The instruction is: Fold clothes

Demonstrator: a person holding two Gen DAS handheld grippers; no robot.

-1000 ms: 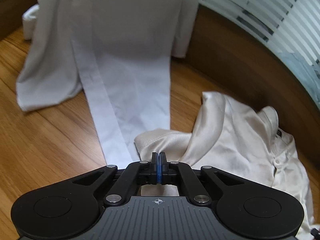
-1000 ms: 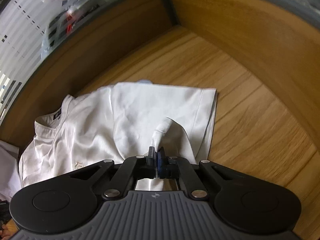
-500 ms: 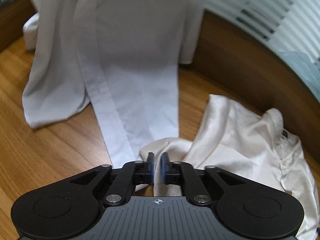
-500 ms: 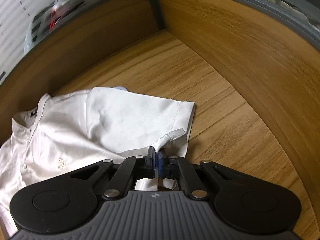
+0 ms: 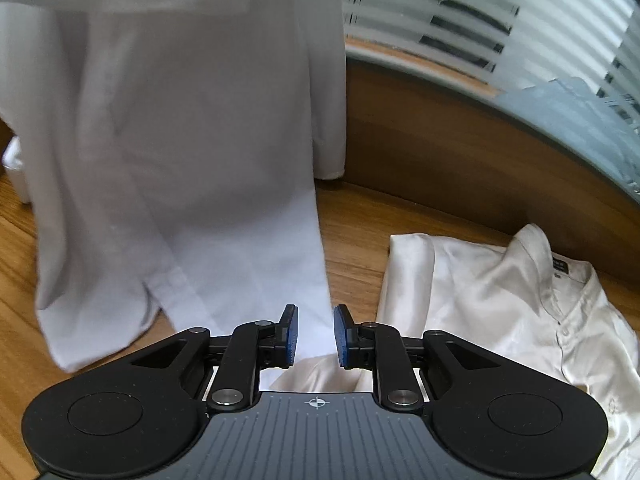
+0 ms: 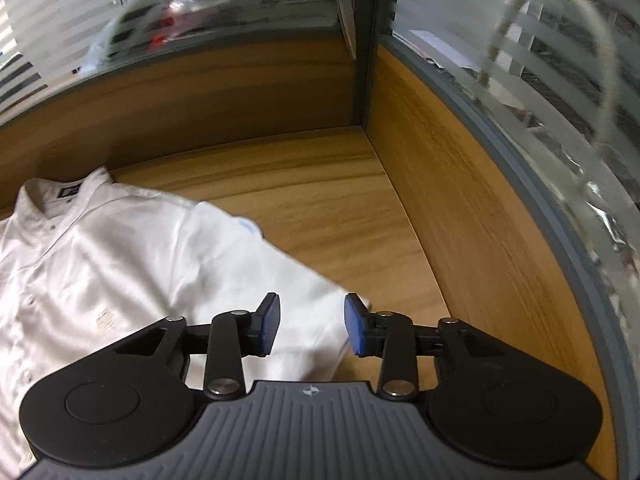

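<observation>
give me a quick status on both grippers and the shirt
Left gripper and right gripper: jaws opening, nothing gripped. Cream shirt flat on desk. White garment hangs close left.

The cream satin shirt (image 5: 500, 304) lies flat on the wooden counter (image 6: 320, 208), front up — collar (image 6: 60, 188) with its dark label at the far side, button placket running toward the near edge, a sleeve (image 6: 280, 280) spread out to the right. Left of it a white shirt (image 5: 180, 140) hangs down — its hem and cuff resting on the counter.
</observation>
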